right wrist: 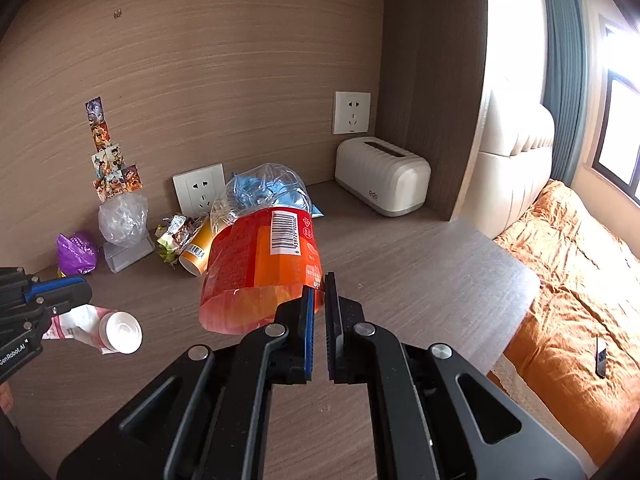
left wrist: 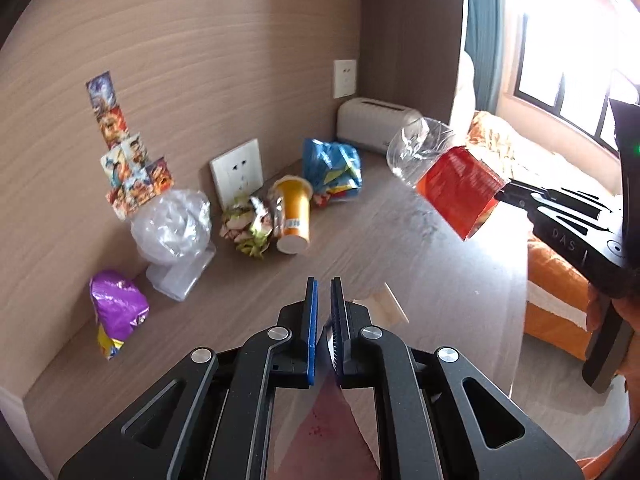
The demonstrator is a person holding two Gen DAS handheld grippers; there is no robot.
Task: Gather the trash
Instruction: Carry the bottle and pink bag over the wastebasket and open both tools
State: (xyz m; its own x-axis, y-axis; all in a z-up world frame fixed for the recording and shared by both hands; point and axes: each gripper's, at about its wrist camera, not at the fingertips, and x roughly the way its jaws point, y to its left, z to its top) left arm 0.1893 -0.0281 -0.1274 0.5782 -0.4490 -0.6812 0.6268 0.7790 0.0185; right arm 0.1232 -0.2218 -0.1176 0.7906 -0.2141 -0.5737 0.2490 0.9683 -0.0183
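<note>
My left gripper (left wrist: 324, 290) is shut on a pink-and-white squeeze tube (right wrist: 116, 330). Its white cap (left wrist: 386, 308) sticks out right of the pads, above the wooden desk (left wrist: 400, 248). In the right wrist view this gripper (right wrist: 78, 290) enters from the left edge. My right gripper (right wrist: 319, 285) is shut on the lower edge of a crushed clear bottle with a red-orange label (right wrist: 264, 264). The bottle hangs in the air over the desk. In the left wrist view the bottle (left wrist: 452, 184) and right gripper (left wrist: 502, 194) come in from the right.
Along the back wall lie a purple wrapper (left wrist: 116, 312), a clear bag on a plastic box (left wrist: 172, 220), a crumpled wrapper (left wrist: 248, 226), a tipped orange cup (left wrist: 294, 216) and a blue bag (left wrist: 332, 168). A white appliance (right wrist: 380, 176) sits in the corner. A bed with an orange cover (right wrist: 568, 264) lies right.
</note>
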